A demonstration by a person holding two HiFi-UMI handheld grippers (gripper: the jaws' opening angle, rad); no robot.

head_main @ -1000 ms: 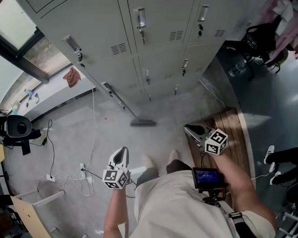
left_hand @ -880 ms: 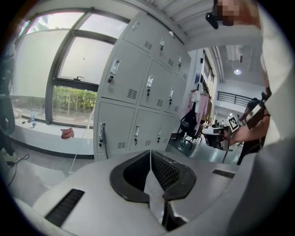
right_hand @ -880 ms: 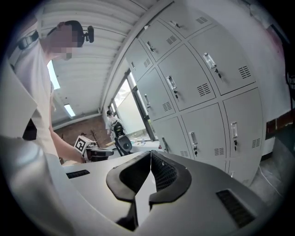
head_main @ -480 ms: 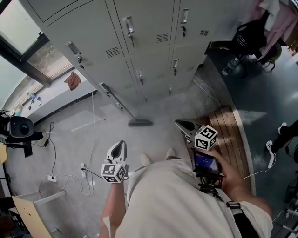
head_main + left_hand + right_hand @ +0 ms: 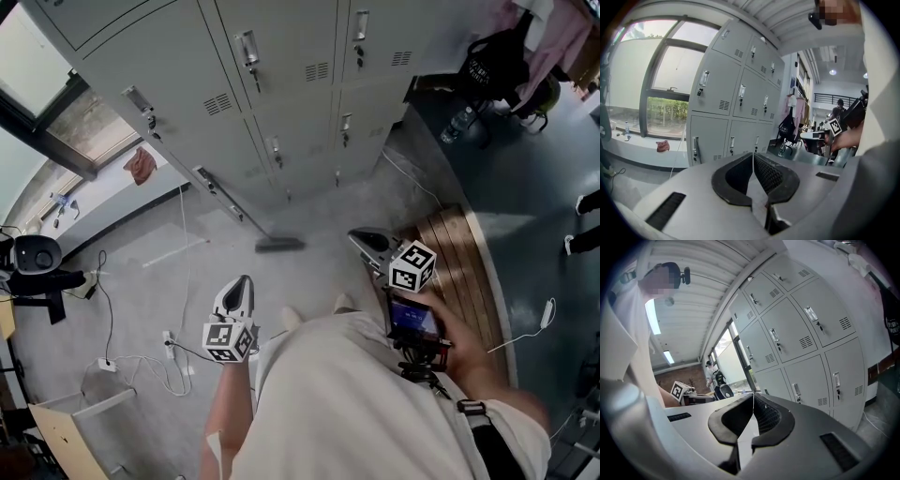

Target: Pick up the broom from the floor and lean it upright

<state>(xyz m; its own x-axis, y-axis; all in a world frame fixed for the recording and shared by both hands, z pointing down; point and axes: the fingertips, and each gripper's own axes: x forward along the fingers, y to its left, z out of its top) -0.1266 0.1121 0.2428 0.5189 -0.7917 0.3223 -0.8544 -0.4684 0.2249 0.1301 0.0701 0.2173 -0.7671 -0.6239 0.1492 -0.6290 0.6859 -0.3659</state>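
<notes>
The broom stands with its dark head on the grey floor, at the floor's far edge just in front of the foot of the lockers. Its thin handle seems to run up and to the left along the locker fronts, though it is hard to separate from the locker edge in the head view. Neither gripper touches it.

The left gripper hangs over the floor nearer the person, well apart from the broom head. In its own view the jaws meet in a closed line with nothing between them. The right gripper hovers to the right of the broom head, near it but not in contact. Its jaws are also pressed together and empty.

A wooden slatted bench lies along the floor's right side, by the right gripper. White cables trail across the floor's near left part. A reddish cloth sits on the window ledge at the left. A black bag hangs at the upper right, with a bottle below it.
</notes>
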